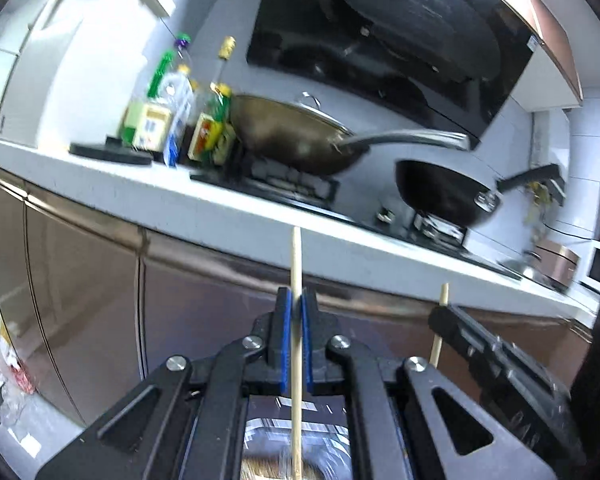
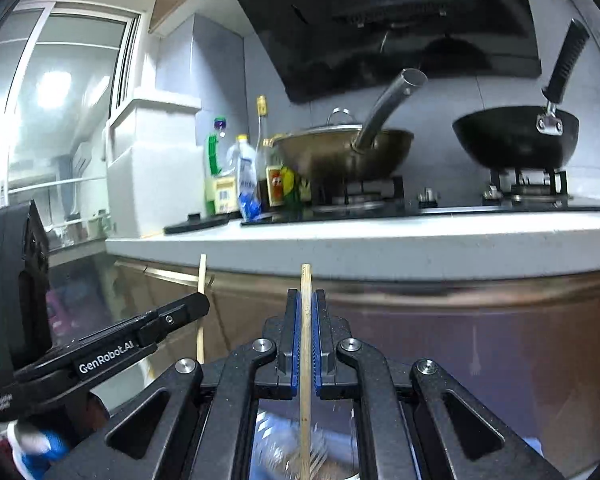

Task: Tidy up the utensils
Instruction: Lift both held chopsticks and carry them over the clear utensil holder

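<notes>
My left gripper (image 1: 297, 300) is shut on a wooden chopstick (image 1: 296, 264) that stands upright between its blue pads. My right gripper (image 2: 306, 300) is shut on a second wooden chopstick (image 2: 306, 280), also upright. Each gripper shows in the other's view: the right one (image 1: 444, 314) with its chopstick (image 1: 444, 294) at the right of the left wrist view, the left one (image 2: 198, 304) with its chopstick (image 2: 202, 272) at the left of the right wrist view. Both are held in front of the brown cabinet doors, below the counter edge.
A white counter (image 2: 380, 240) carries a stove with a lidded brass wok (image 2: 340, 156) and a black pan (image 2: 516, 136). Bottles (image 2: 240, 176) stand left of the wok. A black range hood (image 2: 380, 20) hangs above. A blurred container (image 1: 296, 452) lies below the left gripper.
</notes>
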